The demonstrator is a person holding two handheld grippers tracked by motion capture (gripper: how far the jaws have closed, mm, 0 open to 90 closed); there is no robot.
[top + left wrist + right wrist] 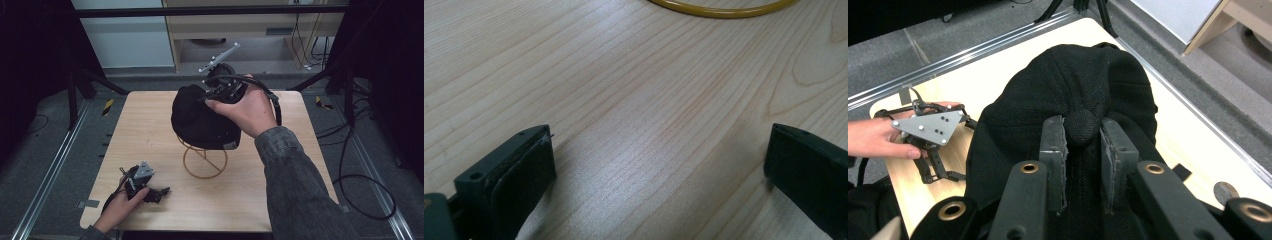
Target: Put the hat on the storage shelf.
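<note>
Right gripper (1083,145): clamped on top button of black fabric cap (1068,90).
Advice: lower straight onto gold wire stand (205,162), release after.

Cap (1068,100): black woven cloth, matt, with a fine mesh-like weave and a cloth-covered top button (1082,127). Stand (205,160): thin wire, glossy yellow-gold finish. Table (634,100): pale wood-grain surface, smooth, with a faint sheen. Right gripper (1083,150): black matt plastic jaws, pads rough-edged, brass-coloured metal eyelets. Left gripper (162,191): black matt body, grey metal plate, flat and dull.
</note>
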